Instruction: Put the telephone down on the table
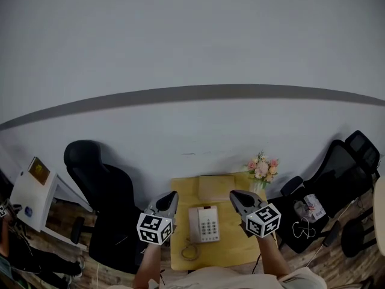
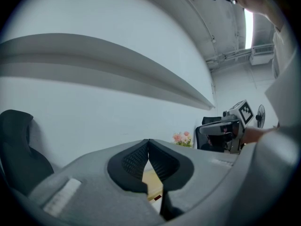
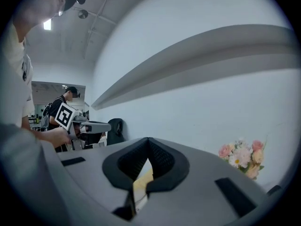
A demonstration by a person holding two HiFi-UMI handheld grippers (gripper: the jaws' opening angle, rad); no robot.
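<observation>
A white telephone (image 1: 204, 223) with its handset on the cradle lies flat on a small yellow table (image 1: 228, 248); its coiled cord (image 1: 190, 251) trails toward the near edge. My left gripper (image 1: 173, 195) hovers above the table's left side, shut and empty. My right gripper (image 1: 234, 195) hovers to the right of the phone, also shut with nothing in it. In the left gripper view the black pads (image 2: 136, 161) meet at their tips, pointing at the wall. The pads (image 3: 162, 161) meet the same way in the right gripper view. Neither gripper touches the phone.
A tan flat box (image 1: 216, 187) lies at the table's back edge and a vase of pink flowers (image 1: 262, 168) at its back right corner. Black office chairs stand left (image 1: 102, 185) and right (image 1: 343, 173). A grey wall is behind. A person (image 3: 66, 98) stands far off.
</observation>
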